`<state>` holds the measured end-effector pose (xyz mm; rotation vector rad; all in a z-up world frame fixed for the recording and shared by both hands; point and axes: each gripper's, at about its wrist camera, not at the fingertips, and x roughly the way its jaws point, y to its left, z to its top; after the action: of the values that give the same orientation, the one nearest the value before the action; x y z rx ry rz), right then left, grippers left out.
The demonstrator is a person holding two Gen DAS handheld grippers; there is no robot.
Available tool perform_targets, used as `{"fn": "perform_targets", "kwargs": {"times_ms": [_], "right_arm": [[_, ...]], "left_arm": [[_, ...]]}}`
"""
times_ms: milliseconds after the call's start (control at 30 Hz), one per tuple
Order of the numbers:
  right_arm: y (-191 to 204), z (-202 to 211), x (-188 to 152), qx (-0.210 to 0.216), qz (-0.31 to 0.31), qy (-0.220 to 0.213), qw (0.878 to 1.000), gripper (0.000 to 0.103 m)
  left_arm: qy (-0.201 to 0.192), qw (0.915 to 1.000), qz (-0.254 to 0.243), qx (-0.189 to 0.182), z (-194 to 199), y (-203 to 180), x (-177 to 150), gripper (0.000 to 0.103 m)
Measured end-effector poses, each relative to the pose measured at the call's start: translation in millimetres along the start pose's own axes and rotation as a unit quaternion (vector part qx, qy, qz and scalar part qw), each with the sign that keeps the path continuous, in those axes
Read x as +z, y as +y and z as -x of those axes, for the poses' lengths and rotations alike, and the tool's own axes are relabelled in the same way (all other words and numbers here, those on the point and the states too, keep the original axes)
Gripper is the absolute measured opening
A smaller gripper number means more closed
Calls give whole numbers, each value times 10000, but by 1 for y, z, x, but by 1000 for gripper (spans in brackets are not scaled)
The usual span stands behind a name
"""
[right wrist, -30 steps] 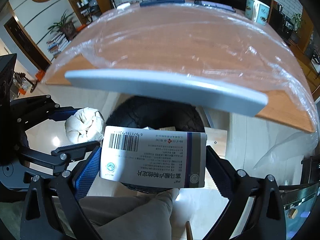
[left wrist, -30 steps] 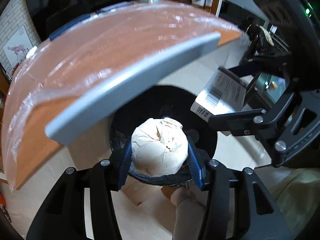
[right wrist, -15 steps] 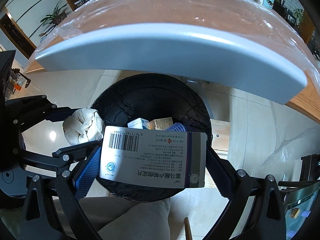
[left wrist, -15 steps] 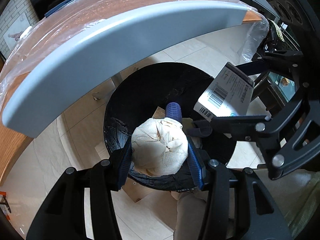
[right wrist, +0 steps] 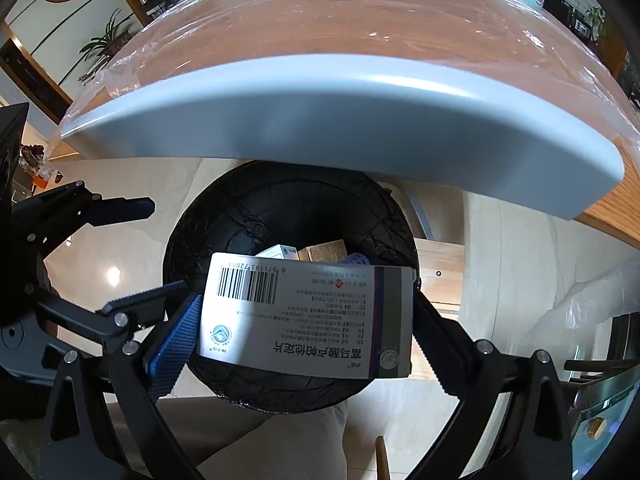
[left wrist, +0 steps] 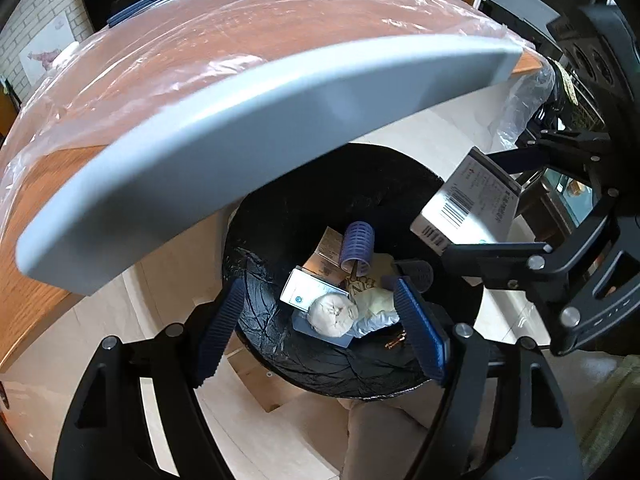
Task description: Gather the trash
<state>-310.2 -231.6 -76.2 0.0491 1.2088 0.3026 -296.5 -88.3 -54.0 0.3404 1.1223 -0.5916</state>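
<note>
We just dropped the crumpled white paper ball (left wrist: 333,315) below the left gripper's (left wrist: 322,330) spread jaws into the black-lined round bin (left wrist: 256,280) — right gripper (right wrist: 306,342) still clamps the white barcoded medicine box (right wrist: 308,318) — next to drop.

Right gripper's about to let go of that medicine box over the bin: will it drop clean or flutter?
The medicine box looks like thin, flat cardboard, probably light, so it may tumble. It hangs above the black-lined bin, so it should land inside.

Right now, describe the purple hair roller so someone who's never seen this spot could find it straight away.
Look under the table edge into the round black trash bin on the floor. Among the small boxes and the crumpled paper ball inside lies the purple hair roller, the only ribbed, hollow cylinder in the bin.
</note>
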Motion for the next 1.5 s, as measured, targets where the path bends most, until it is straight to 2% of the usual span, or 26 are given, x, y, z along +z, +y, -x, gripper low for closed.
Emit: {"fn": "perform_targets", "kwargs": {"times_ms": [133,267,400,567,667,733,833,867,933,1033,1100,1200,1333,1500], "right_arm": [[-5,4,3,20,20,-68,10000,98],[-12,-3,12,212,-102,108,9997,98],[-10,4,16,125,69,12,9999,98],[-8,53,21,453,183,-513,9975,98],[-7,95,36,630,375,-1000,9923,98],[-8,111,51,499,459,-1249,9898,98],[-24,119,84,-24,456,-1600,9861,99],[-33,118,94,-239,391,-1700,9844,99],[-56,110,120,-629,188,-1839,9807,99],[-94,89,159,-1096,-101,-1908,9754,99],[-117,74,179,-1384,-253,-1883,9720,99],[-149,54,203,-1569,-508,-1772,9702,99],[-175,37,222,-1687,-766,-1674,9683,99],[-205,23,237,-1639,-1049,-1566,9683,99]], "left_arm": [[-65,10000,24,-43,6,3,2,80],[-109,9999,84,-61,6,4,8,80],[-230,9996,182,-56,14,6,13,80],[-542,9982,205,-157,48,6,20,80],[-819,9949,277,-517,82,10,28,80],[-1007,9926,212,-646,100,13,37,81],[-1527,9882,110,-22,122,25,59,94],[-1750,9840,236,239,125,36,71,98],[-1916,9775,594,650,120,59,90,98],[-1931,9653,1299,1184,97,106,123,98],[-1871,9602,1587,1335,82,131,136,98],[-1615,9535,2053,1504,51,173,154,98],[-1251,9438,2600,1613,17,221,165,98],[-1099,9361,2872,1709,1,250,169,98]]}}
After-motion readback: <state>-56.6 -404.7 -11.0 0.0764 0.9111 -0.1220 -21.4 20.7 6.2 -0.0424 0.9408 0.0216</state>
